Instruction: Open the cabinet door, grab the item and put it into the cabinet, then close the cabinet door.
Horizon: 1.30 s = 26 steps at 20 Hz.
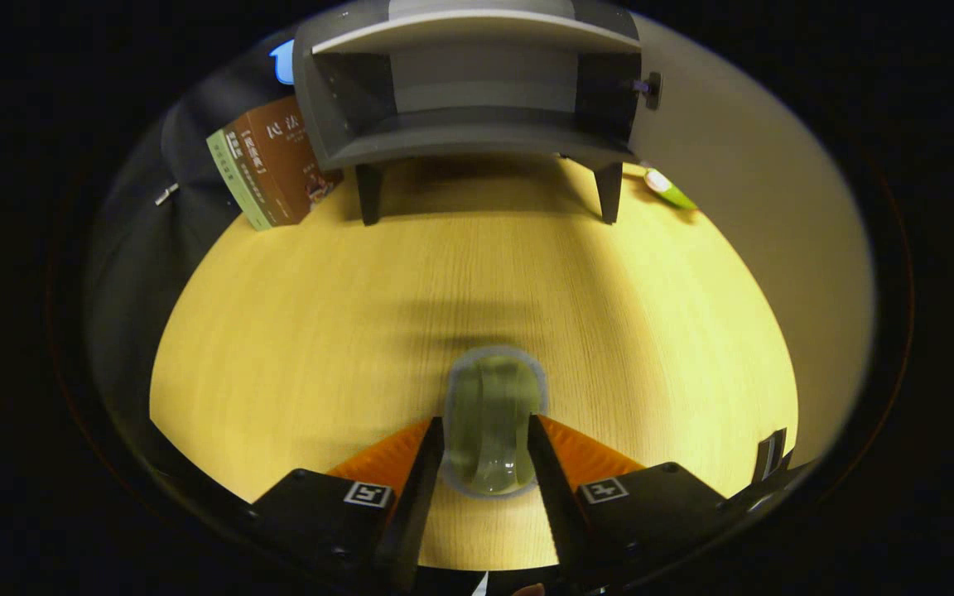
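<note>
Gripper view: the tool (487, 430) has its two fingers drawn in against the sides of a clear, greenish cup-like item (493, 414), one finger pressing each flank, so it reads as a firm hold. The item sits between the fingers over the pale wood surface (295, 331); whether it has lifted off cannot be told. At 12 o'clock, well beyond the fingers, the grey cabinet (469, 132) stands on short legs with its door (742, 190) swung wide toward 2 o'clock and its shelf bare. A book (270, 165) leans at 10 o'clock. The door-opening looks done; the grab is in hand. Next comes a carry toward 12 o'clock, raised enough to clear the cabinet's lower lip.
</note>
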Each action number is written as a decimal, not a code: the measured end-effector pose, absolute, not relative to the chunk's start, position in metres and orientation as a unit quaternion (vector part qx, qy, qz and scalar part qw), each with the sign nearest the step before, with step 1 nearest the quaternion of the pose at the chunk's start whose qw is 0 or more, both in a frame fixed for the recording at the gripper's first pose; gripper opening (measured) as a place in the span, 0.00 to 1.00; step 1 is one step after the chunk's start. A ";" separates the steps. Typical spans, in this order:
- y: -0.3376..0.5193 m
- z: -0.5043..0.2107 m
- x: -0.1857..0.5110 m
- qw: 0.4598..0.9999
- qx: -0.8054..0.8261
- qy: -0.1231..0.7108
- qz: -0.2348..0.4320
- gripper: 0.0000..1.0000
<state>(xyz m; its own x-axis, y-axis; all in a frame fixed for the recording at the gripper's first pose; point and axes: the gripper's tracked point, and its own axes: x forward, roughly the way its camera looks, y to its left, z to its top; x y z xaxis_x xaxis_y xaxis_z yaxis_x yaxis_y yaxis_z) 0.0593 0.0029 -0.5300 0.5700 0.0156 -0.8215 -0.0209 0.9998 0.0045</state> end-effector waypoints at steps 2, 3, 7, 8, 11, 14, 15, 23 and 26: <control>0.002 -0.530 0.066 0.892 -0.001 0.452 -0.001 0.54; -0.001 -0.531 0.066 0.890 -0.002 0.456 -0.005 0.46; -0.002 -0.529 0.063 0.887 -0.001 0.461 -0.011 0.17; -0.002 -0.529 0.063 0.888 -0.001 0.460 -0.009 0.17; -0.001 -0.520 0.061 0.888 0.013 0.459 -0.007 0.17; 0.003 -0.500 0.062 0.893 0.023 0.449 -0.001 0.17; 0.006 -0.489 0.064 0.896 0.024 0.442 0.003 0.17; 0.019 -0.381 0.079 0.919 0.020 0.394 0.015 0.17; 0.031 -0.331 0.096 0.929 0.034 0.367 0.026 0.17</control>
